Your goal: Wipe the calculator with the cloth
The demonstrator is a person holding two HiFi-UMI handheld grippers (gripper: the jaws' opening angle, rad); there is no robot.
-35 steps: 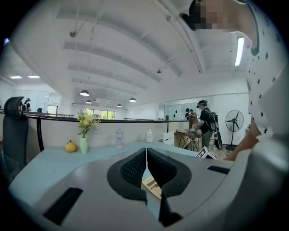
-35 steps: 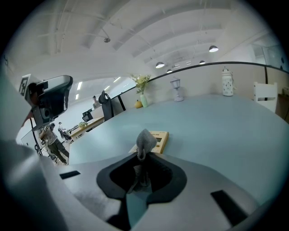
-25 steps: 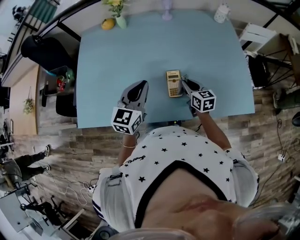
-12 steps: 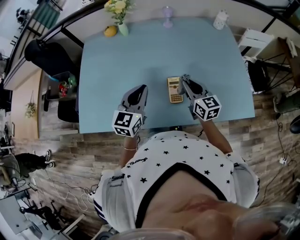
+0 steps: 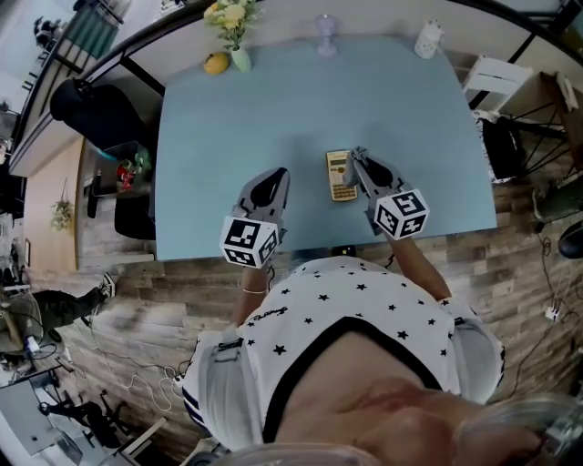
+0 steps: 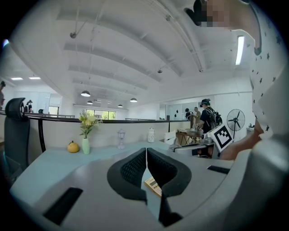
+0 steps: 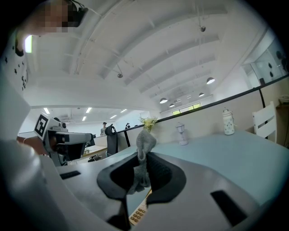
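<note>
A yellow-beige calculator (image 5: 341, 175) lies flat on the light blue table (image 5: 228, 127), near its front edge. My right gripper (image 5: 357, 157) is at the calculator's far right corner, shut on a small grey cloth (image 7: 143, 151) that sticks up between its jaws. In the right gripper view the calculator (image 7: 139, 210) shows just below the jaws of the right gripper (image 7: 143, 159). My left gripper (image 5: 272, 176) hovers left of the calculator, jaws shut with nothing in them. The left gripper view has the left gripper (image 6: 146, 153) pressed together, with the calculator (image 6: 153, 185) seen beneath.
Along the table's far edge stand a flower vase (image 5: 235, 50), a yellow fruit (image 5: 216, 62), a clear glass piece (image 5: 325, 25) and a white jar (image 5: 428, 38). A black chair (image 5: 96, 109) is at the left. A white chair (image 5: 501, 68) is at the right.
The head view has shifted slightly. The right gripper with the cloth has edged a little closer to the calculator's right side. The left gripper has stayed in place.
</note>
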